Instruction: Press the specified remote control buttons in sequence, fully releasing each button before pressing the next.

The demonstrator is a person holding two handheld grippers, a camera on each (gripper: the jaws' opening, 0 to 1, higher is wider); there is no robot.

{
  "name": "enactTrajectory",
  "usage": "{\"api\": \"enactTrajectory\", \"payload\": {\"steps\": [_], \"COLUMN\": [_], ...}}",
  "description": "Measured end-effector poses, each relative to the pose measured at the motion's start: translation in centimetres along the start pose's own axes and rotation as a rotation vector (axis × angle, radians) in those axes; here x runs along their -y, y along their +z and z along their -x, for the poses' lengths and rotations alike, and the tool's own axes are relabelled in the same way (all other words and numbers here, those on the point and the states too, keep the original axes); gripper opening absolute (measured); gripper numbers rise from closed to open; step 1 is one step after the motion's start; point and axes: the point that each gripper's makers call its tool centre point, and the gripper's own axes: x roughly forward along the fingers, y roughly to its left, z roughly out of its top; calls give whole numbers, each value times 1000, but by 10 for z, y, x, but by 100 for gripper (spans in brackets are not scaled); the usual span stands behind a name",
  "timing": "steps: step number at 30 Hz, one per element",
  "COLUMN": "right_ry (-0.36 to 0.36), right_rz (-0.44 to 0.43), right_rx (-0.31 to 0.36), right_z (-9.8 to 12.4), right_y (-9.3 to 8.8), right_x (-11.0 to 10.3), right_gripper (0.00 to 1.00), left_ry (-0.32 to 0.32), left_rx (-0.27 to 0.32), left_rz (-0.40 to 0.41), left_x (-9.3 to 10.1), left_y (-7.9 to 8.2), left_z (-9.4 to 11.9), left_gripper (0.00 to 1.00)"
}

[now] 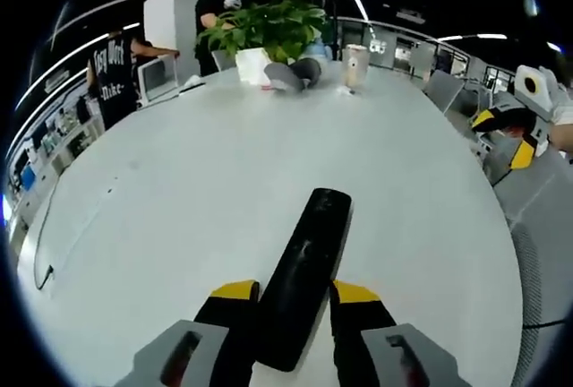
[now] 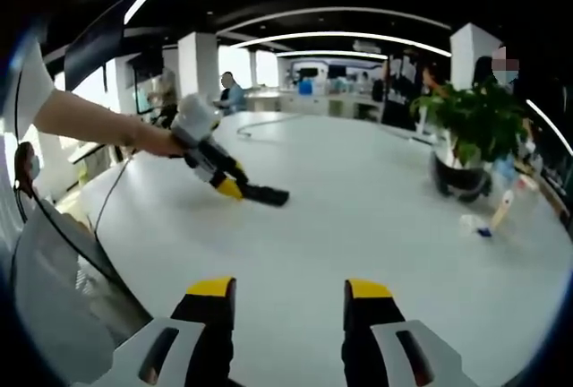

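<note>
One black remote control (image 1: 304,270) lies flat on the white table (image 1: 179,199), its near end sitting between the two yellow-tipped jaws of the left gripper (image 1: 294,296). The jaws stand on either side of that end, right against it as far as the left gripper view shows, so the gripper looks clamped on the remote. The remote's long axis runs straight ahead from the gripper and leans a little to the right in that view, with its far end pointing out across the table toward the potted plant (image 1: 269,29) and the cup (image 1: 355,66) near the far edge.

In the right gripper view the same remote (image 2: 267,194) shows as a short dark bar lying on the table, sticking out from the left gripper (image 2: 235,188), which a hand (image 2: 161,142) holds near the table's edge. The right gripper (image 2: 289,302) hovers above the table well apart from the remote, its jaws spread wide with nothing between them.
</note>
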Motion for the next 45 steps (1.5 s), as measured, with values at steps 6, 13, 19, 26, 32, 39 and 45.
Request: {"api": "enactTrajectory", "payload": {"steps": [6, 13, 19, 26, 32, 39, 45], "right_ry": [2, 1, 4, 6, 8, 10, 11], "right_rz": [2, 0, 0, 0, 1, 2, 1], "right_rx": [-6, -7, -7, -6, -7, -7, -6], "right_z": [0, -1, -1, -1, -1, -1, -1], "right_y": [-1, -1, -1, -1, -1, -1, -1], "right_x": [0, 0, -1, -1, -1, -2, -1], "right_gripper": [46, 45, 45, 45, 45, 44, 44], "left_ry": [-4, -15, -32, -46, -61, -89, -96], "left_rx": [-4, -14, -27, -41, -48, -57, -71], "left_rz": [-54, -54, -60, -69, -77, -88, -94], "left_x": [3, 6, 10, 15, 21, 29, 31], "left_y": [0, -2, -5, -8, -10, -14, -16], "left_z": [1, 2, 5, 7, 10, 12, 12], "left_gripper": [26, 24, 24, 24, 24, 24, 23]}}
